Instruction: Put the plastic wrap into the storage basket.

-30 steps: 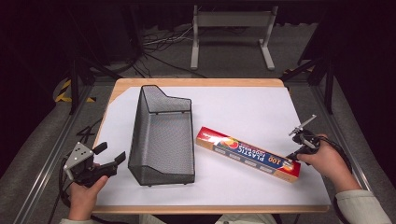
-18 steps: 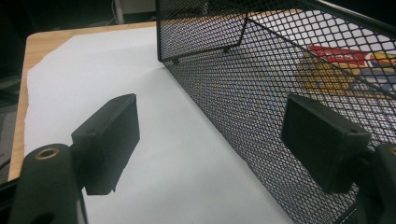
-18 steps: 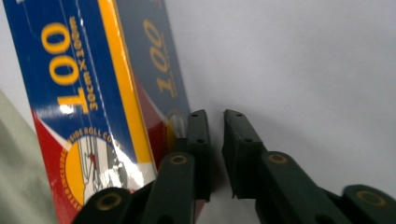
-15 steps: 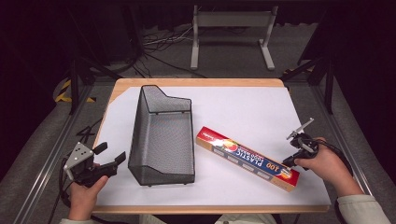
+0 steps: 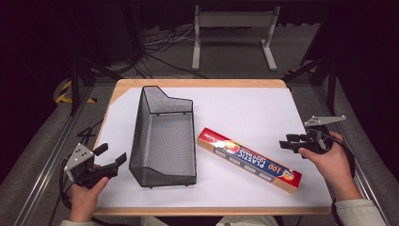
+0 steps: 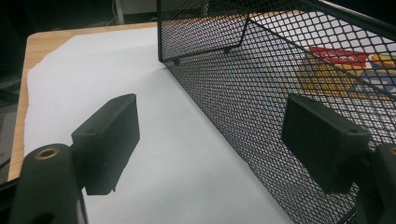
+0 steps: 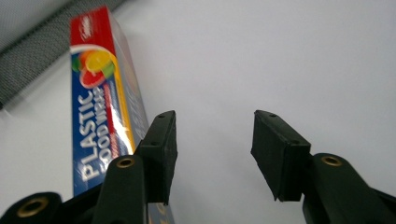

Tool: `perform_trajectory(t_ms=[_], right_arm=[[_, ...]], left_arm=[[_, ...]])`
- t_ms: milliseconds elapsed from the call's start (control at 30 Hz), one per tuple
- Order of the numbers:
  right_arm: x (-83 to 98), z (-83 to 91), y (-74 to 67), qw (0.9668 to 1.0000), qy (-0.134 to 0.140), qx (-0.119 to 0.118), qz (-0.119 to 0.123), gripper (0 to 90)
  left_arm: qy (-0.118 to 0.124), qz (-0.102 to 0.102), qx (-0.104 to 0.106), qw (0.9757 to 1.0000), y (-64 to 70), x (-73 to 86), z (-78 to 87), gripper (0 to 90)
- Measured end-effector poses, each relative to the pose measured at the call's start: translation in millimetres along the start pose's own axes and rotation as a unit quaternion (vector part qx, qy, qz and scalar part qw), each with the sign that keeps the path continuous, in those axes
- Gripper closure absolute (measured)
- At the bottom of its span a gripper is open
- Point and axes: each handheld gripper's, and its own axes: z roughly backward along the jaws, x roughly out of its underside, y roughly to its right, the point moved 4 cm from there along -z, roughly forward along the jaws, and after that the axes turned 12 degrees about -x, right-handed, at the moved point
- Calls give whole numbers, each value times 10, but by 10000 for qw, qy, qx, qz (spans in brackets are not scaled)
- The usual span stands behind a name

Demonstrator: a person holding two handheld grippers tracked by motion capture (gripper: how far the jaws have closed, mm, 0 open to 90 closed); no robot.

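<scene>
Plastic food wrap box (image 5: 248,159) lies flat on the white table cover (image 5: 263,113), just right of the black mesh basket (image 5: 163,136). My right gripper (image 5: 286,143) has just been opening, nothing between its jaws. My left gripper (image 5: 112,159) stands open beside the basket.

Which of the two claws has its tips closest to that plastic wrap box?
The right claw. It hangs open just past the far-right end of the plastic wrap box, while the left claw sits across the mesh basket from it.

Black mesh basket (image 5: 163,141) — red-and-blue plastic wrap box (image 5: 249,159) with white lettering — white table cover (image 5: 254,113)
</scene>
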Motion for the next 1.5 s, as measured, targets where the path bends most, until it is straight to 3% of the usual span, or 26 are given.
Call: perform_trajectory(t_ms=[67,133,233,267,467,500,967,1167,1300,1400,1500], right_arm=[[-39,19,-48,9994,315,-145,70,485],[-52,22,-71,9988,408,-261,58,487],[-97,25,-163,9953,717,-630,139,483],[-122,15,-208,9939,811,-722,198,430],[-163,-78,-347,9941,762,-678,357,281],[-189,-129,-404,9924,835,-673,595,252],[-358,-441,-689,9872,761,-915,1061,146],[-390,-571,-718,9872,584,-993,1105,137],[-374,-679,-699,9862,536,-917,1267,95],[-342,-766,-686,9875,513,-783,1265,95],[-300,-843,-677,9892,257,-705,1261,95]], left_arm=[[6,3,-1,10000,2,-1,1,203],[17,5,-4,10000,3,0,1,203],[19,21,-9,10000,4,1,4,202],[22,26,-9,10000,3,0,4,202],[25,18,-3,10000,5,0,2,202],[30,22,5,10000,5,0,0,202],[39,12,16,10000,2,-1,6,202],[46,20,16,10000,4,1,6,202],[46,11,12,10000,-2,4,9,202],[50,35,7,10000,-1,7,11,202],[38,33,5,10000,1,9,14,202]])
